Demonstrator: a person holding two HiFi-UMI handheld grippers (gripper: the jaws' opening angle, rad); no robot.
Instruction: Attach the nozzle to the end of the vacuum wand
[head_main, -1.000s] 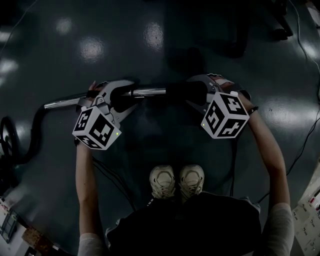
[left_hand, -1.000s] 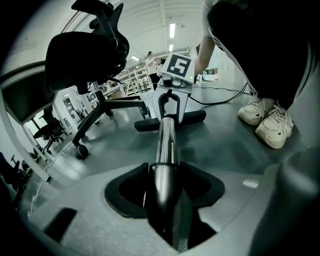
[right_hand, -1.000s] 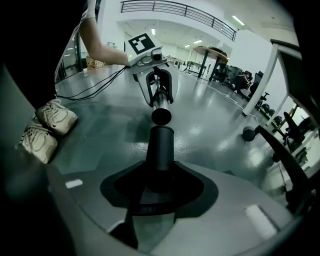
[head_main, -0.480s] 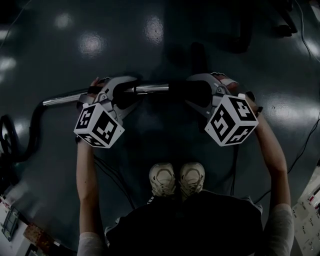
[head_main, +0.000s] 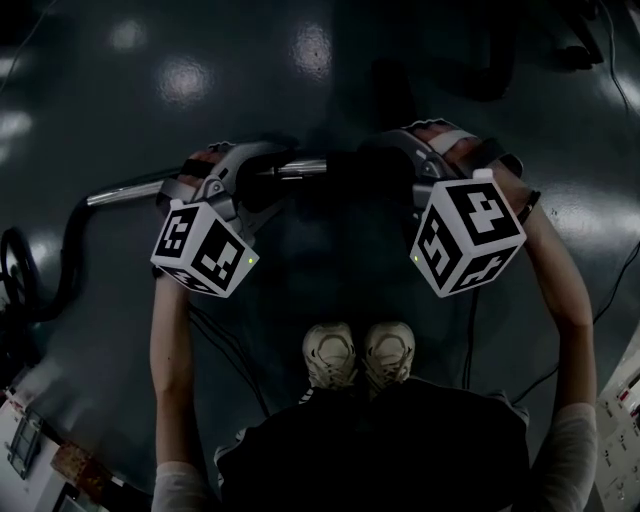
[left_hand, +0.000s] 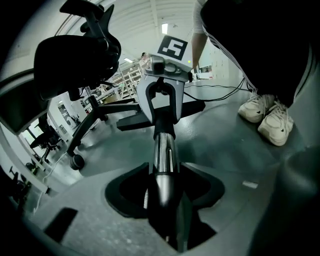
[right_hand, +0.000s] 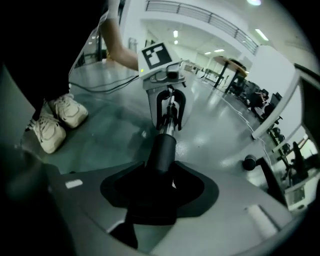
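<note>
Our left claw (left_hand: 162, 195) is clamped round the chrome wand (left_hand: 163, 152), and our right claw (right_hand: 159, 187) is clamped round the black nozzle (right_hand: 163, 150). Both pieces are held off the floor (head_main: 300, 60) in front of us. What matters is that they share one line: the long axis runs straight from one claw to the other, so from the right claw the wand's free end lies dead ahead, just past the nozzle's mouth, with the left claw beyond it. We judge the coming move to be a push along that axis, and any tilt between the claws would bind it. The right claw is the nearer to the joint, while the left grips further back with bare chrome between. The joint itself is hard to read. From above, the dark nozzle merges with the dark floor, and along the right claw chrome meets black with no gap showing. We cannot tell whether the tip is seated inside or only touching the mouth. The nozzle's rear end is hidden within the right claw. Behind the left claw the wand runs out to a hose (head_main: 62, 265) lost in shadow.
</note>
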